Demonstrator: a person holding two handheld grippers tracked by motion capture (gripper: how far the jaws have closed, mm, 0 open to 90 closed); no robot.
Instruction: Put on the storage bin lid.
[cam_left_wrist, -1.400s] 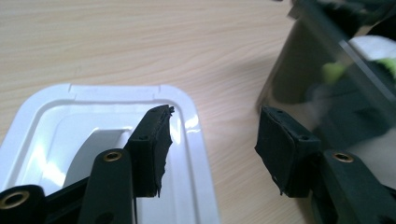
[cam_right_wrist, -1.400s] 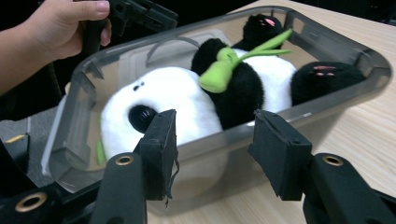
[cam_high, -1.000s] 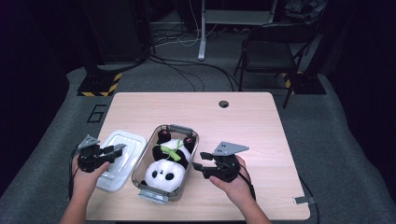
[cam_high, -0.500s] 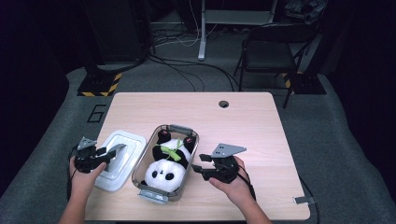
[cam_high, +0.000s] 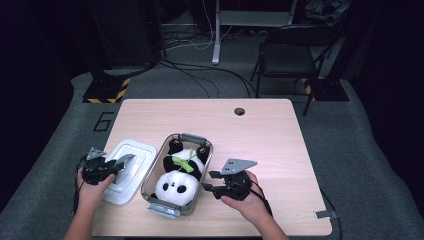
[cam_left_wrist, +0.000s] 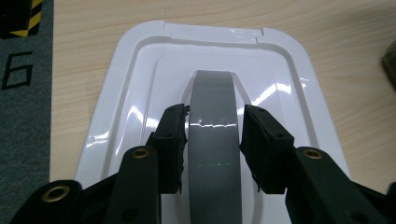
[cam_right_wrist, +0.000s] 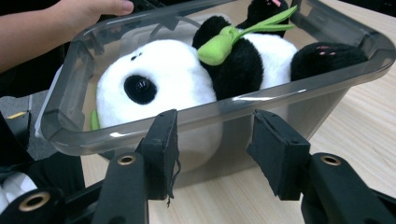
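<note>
Looking down: we saw a pale wooden table (cam_high: 260, 125) with a person's two hands entering from the near edge, each holding a black two-jaw gripper.
Left gripper (cam_high: 121, 162): we found its jaws parted on either side of the grey handle (cam_left_wrist: 212, 140) of a white lid (cam_high: 127, 170), the left pad about touching the handle and the right pad just clear of it, so nothing was clamped.
White lid: it lay flat on the table's left side, just beside the bin.
Clear bin (cam_high: 161, 155): it sat near the table's middle, with a grey latch at each short end.
Panda toy (cam_high: 179, 175): we saw it lying on its back inside the bin, white head toward the person, a green bamboo sprig (cam_right_wrist: 233, 35) on its chest.
Right gripper (cam_high: 210, 181): its jaws stood apart, just short of the bin's right long wall, holding nothing.
Beyond the table: we noted a folding chair (cam_high: 292, 55) and cables on grey carpet.
</note>
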